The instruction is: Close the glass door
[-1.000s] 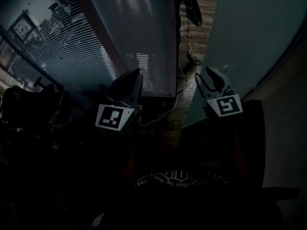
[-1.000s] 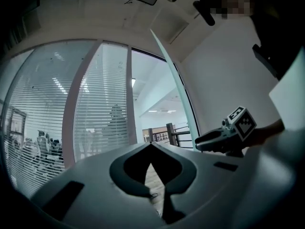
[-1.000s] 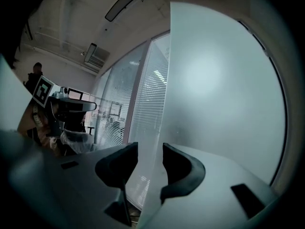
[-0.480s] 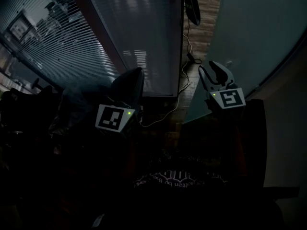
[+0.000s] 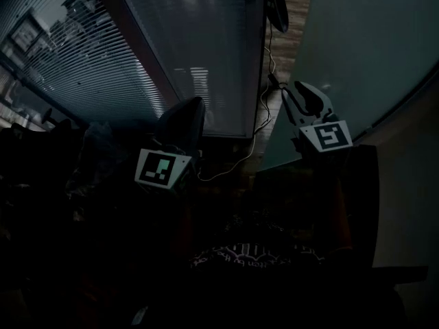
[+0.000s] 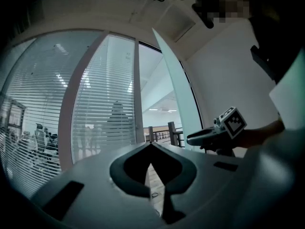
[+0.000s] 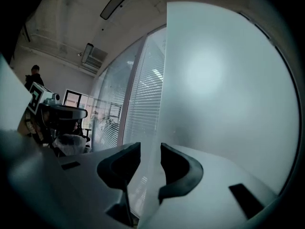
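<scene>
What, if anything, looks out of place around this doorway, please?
A pale cable trails loose across the floor through the gap beside the open frosted glass door, possibly in its closing path. Nothing else stands out.

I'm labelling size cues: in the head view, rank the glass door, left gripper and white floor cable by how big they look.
Largest: glass door
Then: left gripper, enlarged by nearness
Smallest: white floor cable
</scene>
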`<state>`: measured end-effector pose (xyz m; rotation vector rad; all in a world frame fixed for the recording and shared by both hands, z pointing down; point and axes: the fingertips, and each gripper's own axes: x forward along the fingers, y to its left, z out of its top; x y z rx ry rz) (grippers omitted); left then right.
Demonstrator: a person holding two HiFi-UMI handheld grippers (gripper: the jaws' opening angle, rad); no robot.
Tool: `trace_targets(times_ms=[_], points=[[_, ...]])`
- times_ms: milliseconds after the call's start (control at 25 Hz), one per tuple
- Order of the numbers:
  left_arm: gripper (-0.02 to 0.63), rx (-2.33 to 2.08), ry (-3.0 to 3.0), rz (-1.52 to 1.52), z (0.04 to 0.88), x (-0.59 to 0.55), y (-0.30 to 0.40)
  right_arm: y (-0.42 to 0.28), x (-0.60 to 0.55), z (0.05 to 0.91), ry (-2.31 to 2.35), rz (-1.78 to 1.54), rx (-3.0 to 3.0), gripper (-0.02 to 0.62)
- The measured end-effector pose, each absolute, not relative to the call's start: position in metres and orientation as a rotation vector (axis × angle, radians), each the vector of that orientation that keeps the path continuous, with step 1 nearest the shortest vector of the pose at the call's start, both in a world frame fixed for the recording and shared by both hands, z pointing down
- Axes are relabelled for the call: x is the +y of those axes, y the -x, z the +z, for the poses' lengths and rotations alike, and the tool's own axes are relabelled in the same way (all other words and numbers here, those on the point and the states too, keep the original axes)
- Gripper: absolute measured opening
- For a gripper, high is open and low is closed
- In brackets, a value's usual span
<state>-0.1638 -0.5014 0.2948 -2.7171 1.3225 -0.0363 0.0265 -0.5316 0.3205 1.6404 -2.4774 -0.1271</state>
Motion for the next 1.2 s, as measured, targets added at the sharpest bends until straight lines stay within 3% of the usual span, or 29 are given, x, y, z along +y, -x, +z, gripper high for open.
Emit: trace_targets(times_ms=[1200], points=[[-0.009, 1.383, 2.655, -0.049, 0.283, -0.597, 0.166, -0.017, -0.642, 0.318, -1.553, -0.136, -2.507, 0.127]])
